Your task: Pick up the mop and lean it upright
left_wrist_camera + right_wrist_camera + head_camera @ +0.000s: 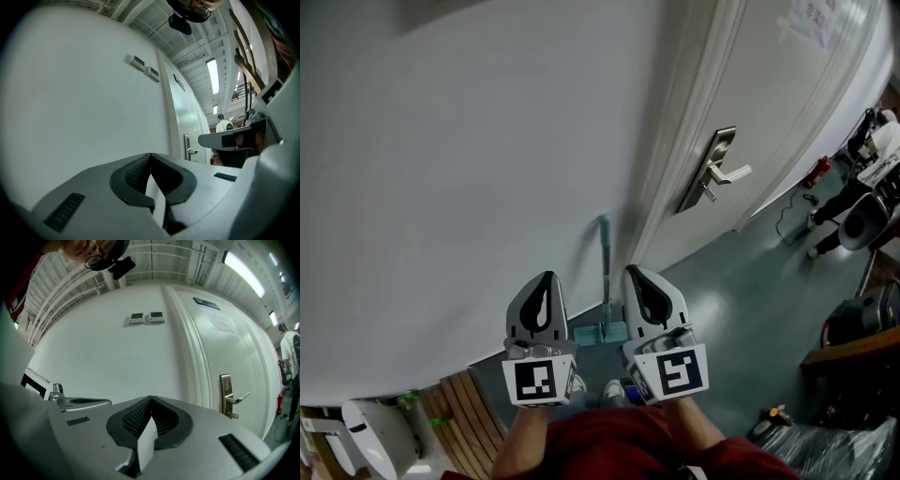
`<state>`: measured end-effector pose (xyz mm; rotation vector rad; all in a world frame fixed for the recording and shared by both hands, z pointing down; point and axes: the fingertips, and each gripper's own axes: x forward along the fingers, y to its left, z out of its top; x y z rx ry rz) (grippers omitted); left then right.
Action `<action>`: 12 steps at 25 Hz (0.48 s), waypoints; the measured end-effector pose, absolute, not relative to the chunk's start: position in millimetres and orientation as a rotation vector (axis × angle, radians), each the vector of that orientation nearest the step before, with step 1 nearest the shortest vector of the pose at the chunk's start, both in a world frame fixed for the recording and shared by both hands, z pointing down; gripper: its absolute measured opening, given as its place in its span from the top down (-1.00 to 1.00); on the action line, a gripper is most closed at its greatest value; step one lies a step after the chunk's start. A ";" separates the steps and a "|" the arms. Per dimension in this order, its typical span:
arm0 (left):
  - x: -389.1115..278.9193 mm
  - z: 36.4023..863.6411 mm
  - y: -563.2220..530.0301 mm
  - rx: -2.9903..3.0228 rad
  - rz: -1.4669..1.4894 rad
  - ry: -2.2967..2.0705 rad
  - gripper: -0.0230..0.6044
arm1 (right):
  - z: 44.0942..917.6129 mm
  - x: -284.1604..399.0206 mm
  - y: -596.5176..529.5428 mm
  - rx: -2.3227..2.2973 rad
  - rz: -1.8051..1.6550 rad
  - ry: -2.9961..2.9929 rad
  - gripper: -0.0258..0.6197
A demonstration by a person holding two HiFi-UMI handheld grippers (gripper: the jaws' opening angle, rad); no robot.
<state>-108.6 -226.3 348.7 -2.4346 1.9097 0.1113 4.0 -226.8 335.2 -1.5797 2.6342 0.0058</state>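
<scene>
1. Left tongs (pixel 150 154). The two pads meet at their tips with nothing between them. These tongs are clenched and empty. They touch nothing, and they point up at the bare white wall (pixel 469 169). The mop does not appear in the left gripper view.

2. Mop (pixel 605 272). It stands against the wall, just left of the door frame (pixel 675 169). Its long axis is upright: the teal handle runs up the wall and the mop head (pixel 602 332) sits low, at the floor (pixel 741 281). Seen from the head view, the mop lies between my two tongs, beyond them and lower down. No tongs touch it.

3. Right tongs (pixel 151 398). The pads are pressed together at the tips, with only the pale wall showing through the slot behind them. These tongs are clenched on nothing. They face the wall and the door (pixel 225 357), and the lever handle (pixel 234 399) is to their right.

4. Governing relation. In the head view the handle lies closer to the right tongs than to the left, so I judge the right hand the nearer one. Because the handle is upright, any re-grip would call for released tongs brought in level, forward and down, with the pads to either side of the handle.

5. Task state. I judge that the mop is already leaned upright and needs no support.
</scene>
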 end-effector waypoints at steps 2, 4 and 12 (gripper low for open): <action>-108.5 349.2 -224.4 -2.436 0.096 1.901 0.88 | 332.9 4.3 -226.2 -1.593 0.021 2.630 0.86; -108.2 348.6 -222.9 -2.437 0.096 1.898 0.89 | 332.3 3.7 -225.1 -1.587 0.019 2.627 0.86; -107.0 348.2 -219.4 -2.440 0.096 1.902 0.88 | 338.0 2.0 -223.1 -1.586 0.030 2.640 0.87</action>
